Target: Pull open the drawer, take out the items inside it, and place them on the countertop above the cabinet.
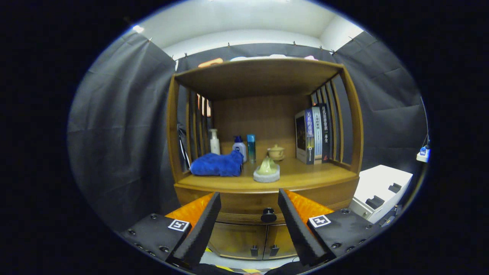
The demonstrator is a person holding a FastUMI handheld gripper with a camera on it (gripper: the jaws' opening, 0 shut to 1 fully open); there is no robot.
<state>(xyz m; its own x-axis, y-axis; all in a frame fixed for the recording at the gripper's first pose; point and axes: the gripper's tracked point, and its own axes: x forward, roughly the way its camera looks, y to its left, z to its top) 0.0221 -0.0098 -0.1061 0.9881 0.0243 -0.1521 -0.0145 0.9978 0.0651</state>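
Counter (305, 176) of warm brown wood, set into an open cabinet (263, 126) with slatted sides and a top board overhead; dark cloth wall behind and to both sides, pale ceiling above. On the counter, from the left: blue cloth (217, 165) bunched in a heap, white pump bottle (214, 142) behind it, white bottle with blue cap (239, 147) and slim teal can (251, 148) just beside each other, small lidded cup on a saucer (276, 152) farther back, greenish teapot-like piece on a round grey base (266, 170) near the front edge. Row of upright books (315, 134) against the right slats. A few pale and orange shapes on the top board, too small to tell. Below the counter, closed drawer (248, 204) with a dark round knob (268, 215), and under it two cabinet doors (252, 240) with small dark handles. White box (382, 191) with dark recesses beside the cabinet on the right; small white and blue object (423, 152) against the cloth above it. Claw (249, 199) wide open, holding nothing, fingers apart on either side of the knob and short of the drawer front, knob seen in the gap between them. Nothing standing between claw and knob.
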